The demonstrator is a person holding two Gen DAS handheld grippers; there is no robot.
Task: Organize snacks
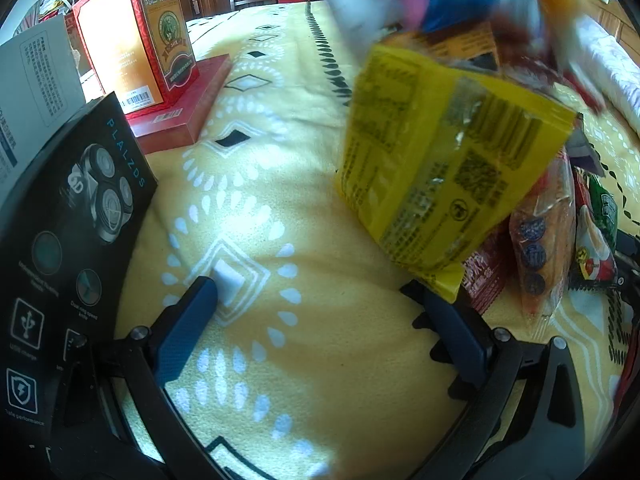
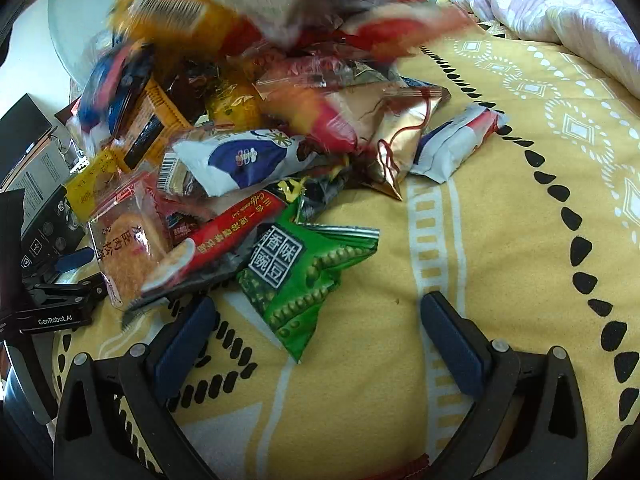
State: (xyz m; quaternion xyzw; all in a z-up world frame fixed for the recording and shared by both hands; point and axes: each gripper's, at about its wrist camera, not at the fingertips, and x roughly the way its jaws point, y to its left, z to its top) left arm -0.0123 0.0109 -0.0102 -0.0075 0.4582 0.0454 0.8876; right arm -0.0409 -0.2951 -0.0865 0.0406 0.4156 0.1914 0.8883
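- Both grippers hang wide open over a yellow patterned blanket; neither holds anything.
- Left gripper: blue pads spread far apart, bare blanket between them. A yellow snack packet is tilted just ahead of the right-hand pad, its lower corner close to or touching the pad tip; which of the two cannot be told.
- Right gripper: jaws equally wide. A green pea snack bag lies flat just ahead of the gap, its long axis running diagonally from upper left to lower right, one corner pointing toward the gripper.
- Beyond the green bag, a loose snack pile covers the blanket: a red stick packet angled up to the right, a white-and-blue packet, a gold foil pouch and a white wrapper at the pile's right edge.
- More wrappers above the pile are blurred; a translucent container rim shows behind them, contents unclear.
- In the left wrist view, a black shaver box stands at the left, with a red-and-orange carton upright on a flat red box behind it.
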